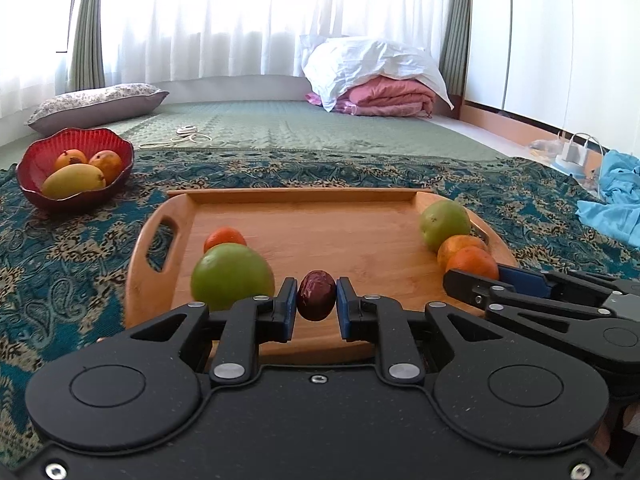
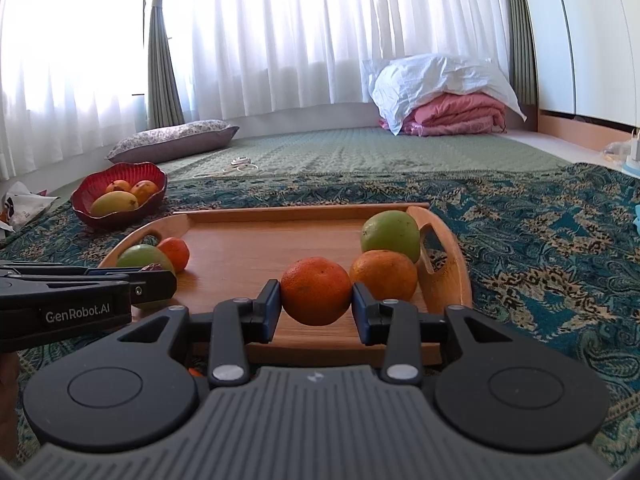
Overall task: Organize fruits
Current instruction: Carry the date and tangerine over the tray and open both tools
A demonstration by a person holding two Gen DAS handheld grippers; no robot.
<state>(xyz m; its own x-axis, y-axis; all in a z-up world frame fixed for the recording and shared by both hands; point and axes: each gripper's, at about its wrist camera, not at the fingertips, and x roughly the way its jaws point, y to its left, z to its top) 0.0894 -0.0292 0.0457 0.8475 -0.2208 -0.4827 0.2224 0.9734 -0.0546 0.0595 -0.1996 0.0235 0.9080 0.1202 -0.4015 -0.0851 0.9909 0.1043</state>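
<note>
Between my left claw's [image 1: 316, 298] blue pads sits a wrinkled dark red jujube [image 1: 316, 295], pinched at its middle just above the near edge of the wooden tray [image 1: 304, 200]. My right claw [image 2: 316, 298] is likewise closed on a mandarin [image 2: 316, 291], which touches a second mandarin [image 2: 385, 275] beside a green apple [image 2: 390, 236] at the tray's right end. Another green apple [image 1: 232, 276] and a small mandarin [image 1: 225, 239] sit at the left end. Off on the patterned cloth, well apart from the tray, a red bowl [image 1: 120, 148] holds mangoes [image 1: 74, 180]. I judge both fruits are gripped, ready for sorting; next I must lift each clear without nudging neighbours and carry it to its group.
</note>
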